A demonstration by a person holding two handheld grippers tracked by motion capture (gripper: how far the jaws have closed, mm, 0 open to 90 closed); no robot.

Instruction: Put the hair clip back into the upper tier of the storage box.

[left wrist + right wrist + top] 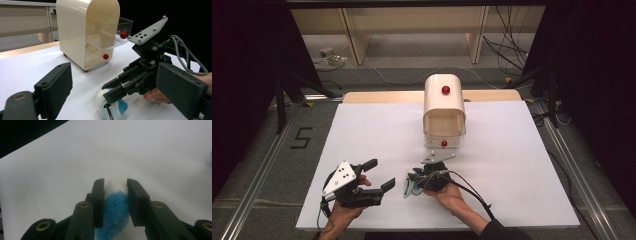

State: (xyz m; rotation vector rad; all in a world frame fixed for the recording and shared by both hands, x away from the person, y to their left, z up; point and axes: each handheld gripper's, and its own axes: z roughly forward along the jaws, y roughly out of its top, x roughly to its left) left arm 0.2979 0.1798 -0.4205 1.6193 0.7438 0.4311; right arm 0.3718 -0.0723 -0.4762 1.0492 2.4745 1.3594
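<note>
White table [512, 165] (plush [117, 207] between right tongs [115, 195])

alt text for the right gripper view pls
The right gripper has its two black jaws closed on a fluffy blue and white plush object, seen from close above the plain white tabletop.

Cabinet [444, 107] blocks far-ctr; table [362, 130] left/right open.
</note>
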